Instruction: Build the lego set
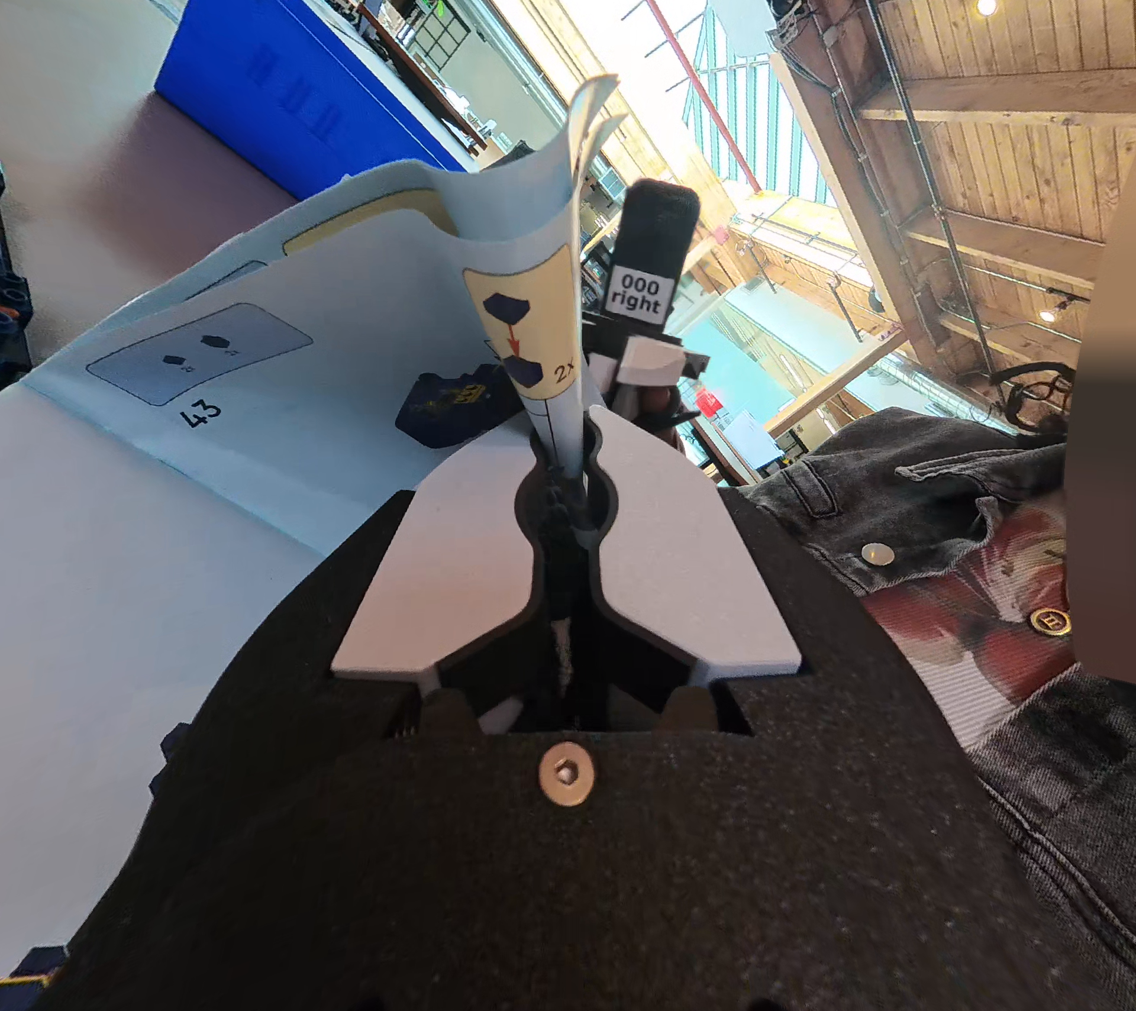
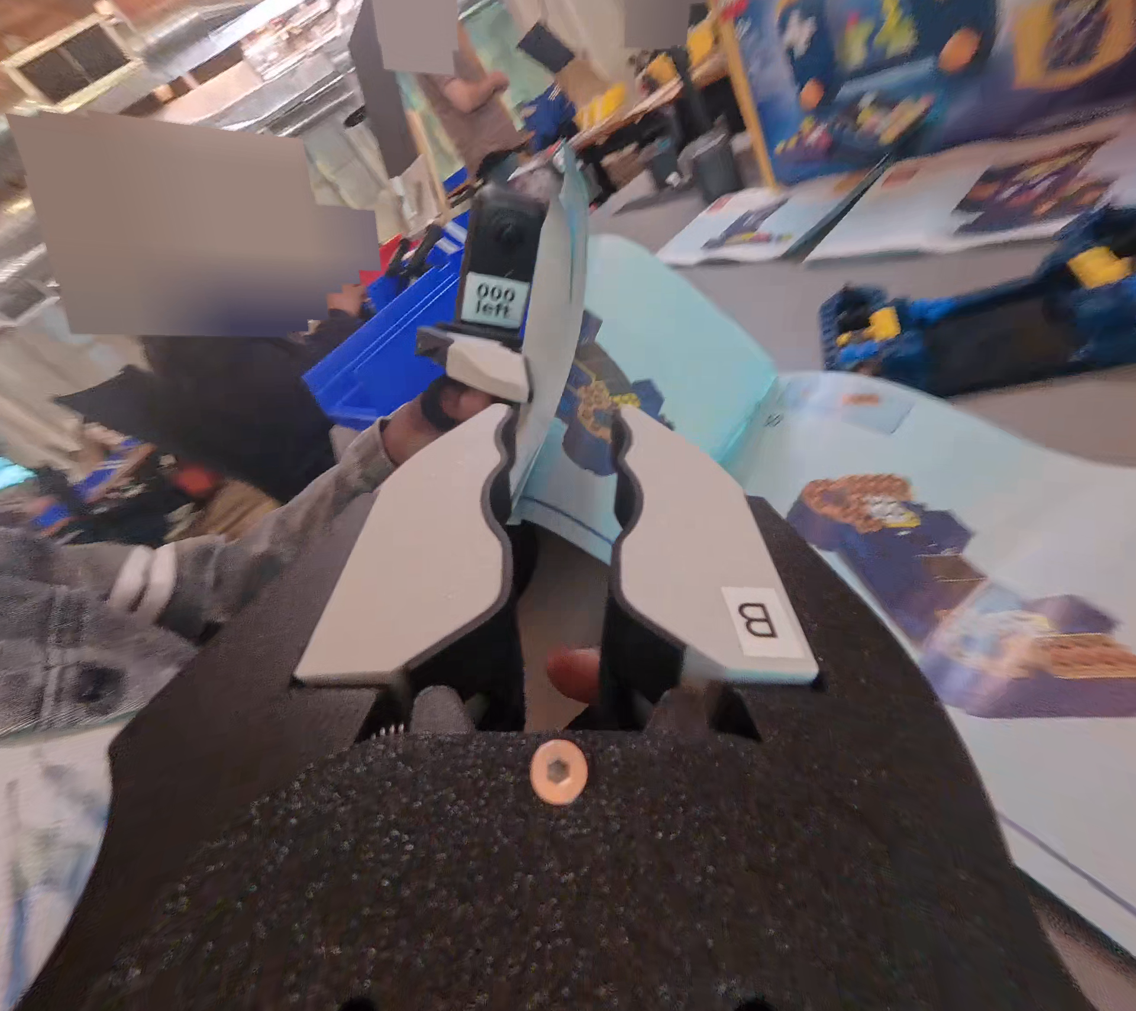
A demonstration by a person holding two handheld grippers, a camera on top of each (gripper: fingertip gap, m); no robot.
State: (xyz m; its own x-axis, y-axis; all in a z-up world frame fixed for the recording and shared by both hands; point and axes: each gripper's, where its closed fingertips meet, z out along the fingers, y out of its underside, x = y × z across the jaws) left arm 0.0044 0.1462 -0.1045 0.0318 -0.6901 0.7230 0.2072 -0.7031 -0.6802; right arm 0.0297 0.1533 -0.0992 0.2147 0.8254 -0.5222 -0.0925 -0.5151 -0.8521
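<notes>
A workshop hall with a timber ceiling and a long skylight sits above the pale grey table (image 2: 768, 318) I am working at. On it lies an open, light blue instruction booklet (image 1: 258, 428), its pages showing dark blue brick models.

My left tongs (image 1: 568, 453) are nearly closed, pinching a lifted page (image 1: 541, 268) of that booklet. The sheet runs down into the narrow slot between the 2 white fingers, and both press on it. The page stands upright and curls at its top edge.

My right tongs (image 2: 562, 465) are partly open. The same raised page passes between their fingers (image 2: 442, 526), lying close against the left one, while a clear gap separates it from the right one, so they are not gripping it. From the left wrist view, the right tongs sit just behind the lifted page; from the right wrist view, the left tongs (image 2: 492, 373) are at the sheet's far side, touching it.

A blue plastic bin (image 1: 270, 78) stands beyond the booklet. Farther off on the table are a dark blue and yellow brick build (image 2: 983, 324), 2 more open booklets (image 2: 860, 225) lying flat, and a large printed set box (image 2: 891, 29) standing upright. A dark denim jacket (image 1: 910, 490) shows on the person beside me.
</notes>
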